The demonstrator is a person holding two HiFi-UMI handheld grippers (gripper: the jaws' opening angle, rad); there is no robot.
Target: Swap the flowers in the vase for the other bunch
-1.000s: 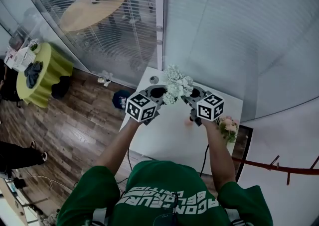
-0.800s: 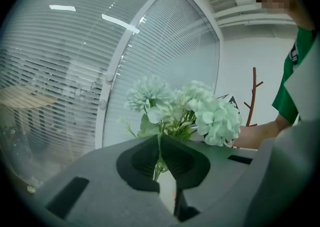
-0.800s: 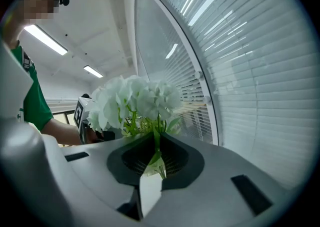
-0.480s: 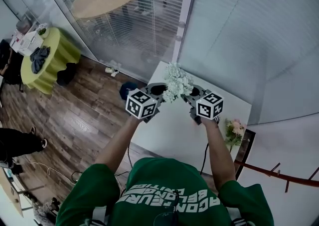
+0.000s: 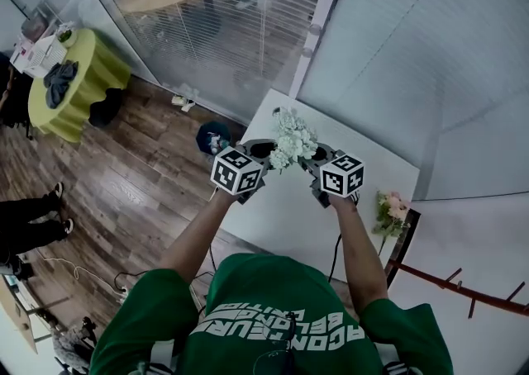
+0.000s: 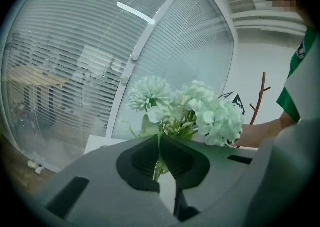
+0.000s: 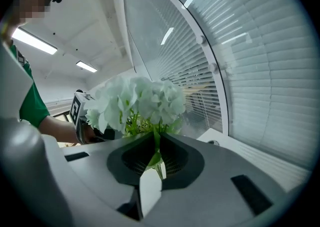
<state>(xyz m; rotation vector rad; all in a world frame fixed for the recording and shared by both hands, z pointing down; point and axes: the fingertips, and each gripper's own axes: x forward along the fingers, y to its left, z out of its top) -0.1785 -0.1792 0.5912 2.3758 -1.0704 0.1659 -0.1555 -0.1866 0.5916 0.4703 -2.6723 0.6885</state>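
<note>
Both the left hand-held gripper (image 6: 160, 143) and right hand-held gripper (image 7: 156, 143) pinch stems of the white bunch (image 5: 291, 140) above the surface (image 5: 285, 212), the pink bunch (image 5: 388, 210) near its edge.

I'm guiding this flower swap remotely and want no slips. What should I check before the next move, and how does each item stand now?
1. Left gripper clamped on the stems of the white bunch: ok, its jaws are pinched together on them.
2. Right gripper clamped on the same stems: ok.
3. Blooms upright above both grippers: ok.
4. Bunch held over the table: ok.
5. Pink bunch apart from both grippers: ok, it lies at the table's right edge.
6. Where the vase stands: cannot tell, no view shows it clearly.
</note>
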